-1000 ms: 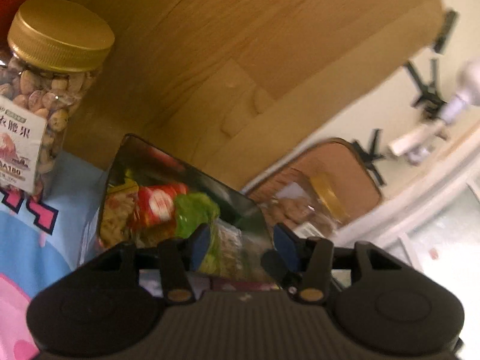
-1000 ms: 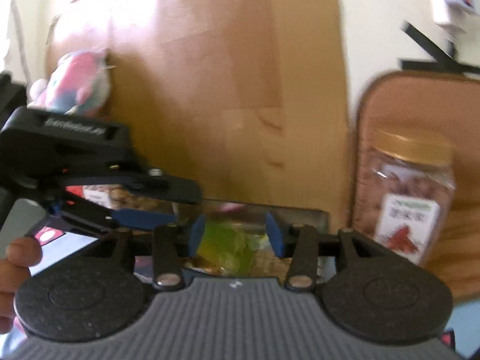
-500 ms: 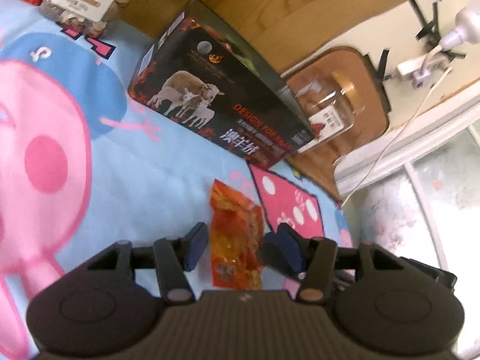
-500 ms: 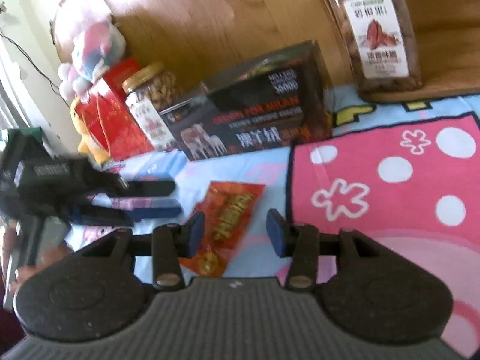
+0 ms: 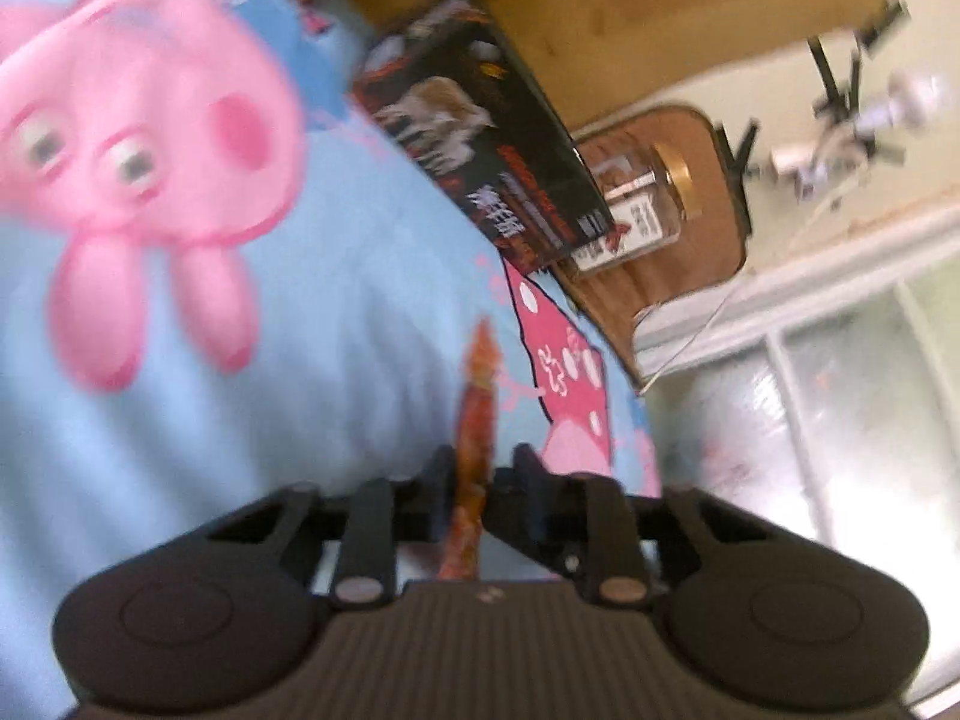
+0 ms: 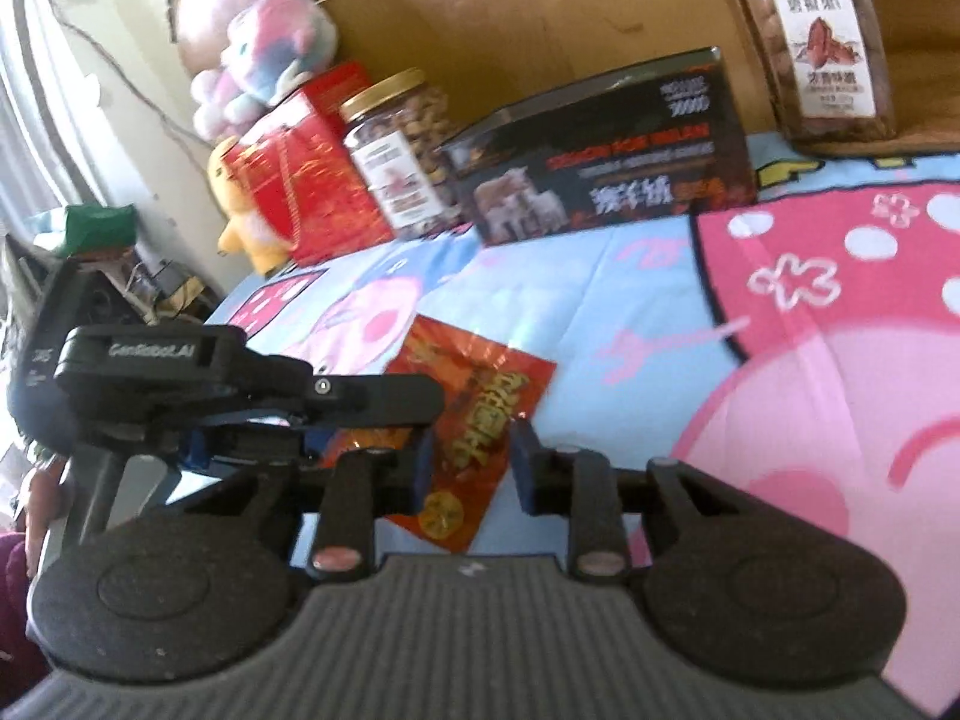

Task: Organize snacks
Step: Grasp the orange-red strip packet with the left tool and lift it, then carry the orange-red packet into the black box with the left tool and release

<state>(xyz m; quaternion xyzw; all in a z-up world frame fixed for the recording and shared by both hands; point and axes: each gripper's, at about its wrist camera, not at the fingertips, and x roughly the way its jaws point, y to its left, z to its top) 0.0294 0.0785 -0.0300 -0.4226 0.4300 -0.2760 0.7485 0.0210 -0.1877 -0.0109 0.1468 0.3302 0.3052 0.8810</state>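
The left tool [image 5: 474,477] is closed on the orange snack packet [image 5: 474,420]; in the left wrist view the packet stands edge-on between the pads, and its long axis runs forward along the fingers. In the right wrist view the same packet [image 6: 474,420] shows its flat printed face, with the left tool [image 6: 372,402] coming in from the left and pinching its near left edge. The right tool [image 6: 465,465] has its jaws closing around the near end of the packet, but the pads do not seem to press on it yet. The packet is low over the blue cartoon sheet [image 6: 570,300] of a bed. The black box [image 6: 600,156], where I judge the packet must go, lies ahead and beyond it, against the wooden board [image 6: 540,12], between two nut jars [image 6: 399,150]. So the packet points roughly toward the box, and the left hand already carries it.
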